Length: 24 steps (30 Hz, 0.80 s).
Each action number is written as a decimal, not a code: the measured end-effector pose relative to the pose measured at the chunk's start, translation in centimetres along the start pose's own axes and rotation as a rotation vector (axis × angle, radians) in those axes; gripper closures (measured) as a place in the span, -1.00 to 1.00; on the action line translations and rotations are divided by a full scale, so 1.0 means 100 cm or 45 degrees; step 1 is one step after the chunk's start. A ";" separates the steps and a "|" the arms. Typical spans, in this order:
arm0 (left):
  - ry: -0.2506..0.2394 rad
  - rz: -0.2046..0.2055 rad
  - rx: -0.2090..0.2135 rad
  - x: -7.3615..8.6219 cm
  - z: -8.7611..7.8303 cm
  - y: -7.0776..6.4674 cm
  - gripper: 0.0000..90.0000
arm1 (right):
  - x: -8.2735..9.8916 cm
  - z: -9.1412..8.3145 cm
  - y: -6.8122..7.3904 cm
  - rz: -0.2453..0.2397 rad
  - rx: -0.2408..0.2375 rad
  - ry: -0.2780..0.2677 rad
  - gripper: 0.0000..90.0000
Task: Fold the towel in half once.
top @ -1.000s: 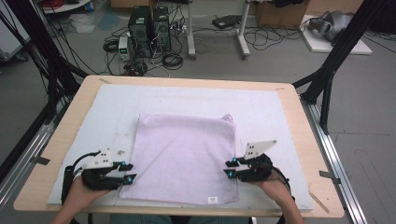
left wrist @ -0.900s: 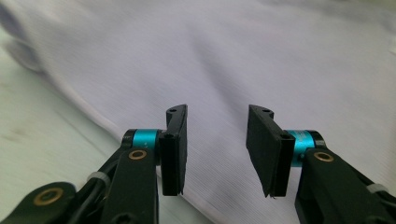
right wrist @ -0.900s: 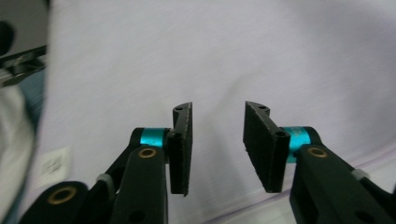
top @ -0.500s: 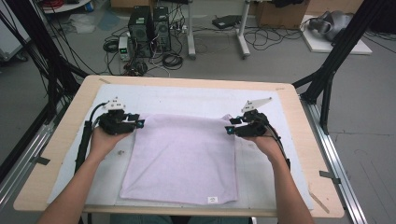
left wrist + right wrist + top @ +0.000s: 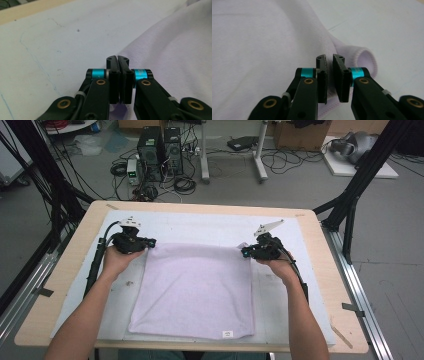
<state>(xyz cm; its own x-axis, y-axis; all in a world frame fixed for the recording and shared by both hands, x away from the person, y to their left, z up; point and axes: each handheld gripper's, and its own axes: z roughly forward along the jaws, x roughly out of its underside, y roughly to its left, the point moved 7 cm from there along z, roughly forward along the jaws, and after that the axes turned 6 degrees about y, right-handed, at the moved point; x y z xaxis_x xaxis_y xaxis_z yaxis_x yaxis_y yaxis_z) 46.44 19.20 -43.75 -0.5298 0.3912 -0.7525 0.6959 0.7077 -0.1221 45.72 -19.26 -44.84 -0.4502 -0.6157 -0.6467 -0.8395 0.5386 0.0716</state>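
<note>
Now both tools have just been closing, left tool (image 5: pixel 148 241) and right tool (image 5: pixel 245 252) each pinching a far corner of the lilac towel (image 5: pixel 195 290).

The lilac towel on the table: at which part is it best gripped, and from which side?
Grip the lilac towel at its two far corners, coming in low from the outer sides. It lies flat, so only the hemmed corners give an edge to pinch. The left gripper and right gripper are at those corners now.
</note>
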 end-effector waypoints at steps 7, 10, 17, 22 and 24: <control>0.077 0.094 0.031 0.043 -0.024 -0.021 0.94 | 0.018 -0.009 0.030 -0.060 -0.050 0.017 0.75; 0.196 0.132 0.050 0.067 -0.022 -0.029 0.85 | 0.037 -0.004 0.044 -0.083 -0.124 0.124 0.61; 0.059 0.089 -0.004 0.046 -0.032 -0.019 0.45 | 0.020 -0.024 0.031 -0.069 -0.014 -0.029 0.50; 0.058 0.087 -0.034 0.032 -0.007 -0.011 0.50 | 0.019 -0.006 0.019 -0.068 0.036 0.021 0.46; 0.118 0.084 -0.051 0.038 0.006 -0.007 0.48 | 0.026 0.008 0.014 -0.059 0.046 0.097 0.42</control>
<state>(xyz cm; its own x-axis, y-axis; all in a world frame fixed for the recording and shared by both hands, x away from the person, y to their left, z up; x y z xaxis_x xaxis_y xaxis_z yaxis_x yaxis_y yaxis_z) 44.22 19.84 -46.91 -0.5275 0.4891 -0.6947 0.7118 0.7008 -0.0470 43.56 -19.67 -47.03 -0.4340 -0.6817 -0.5890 -0.8492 0.5278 0.0149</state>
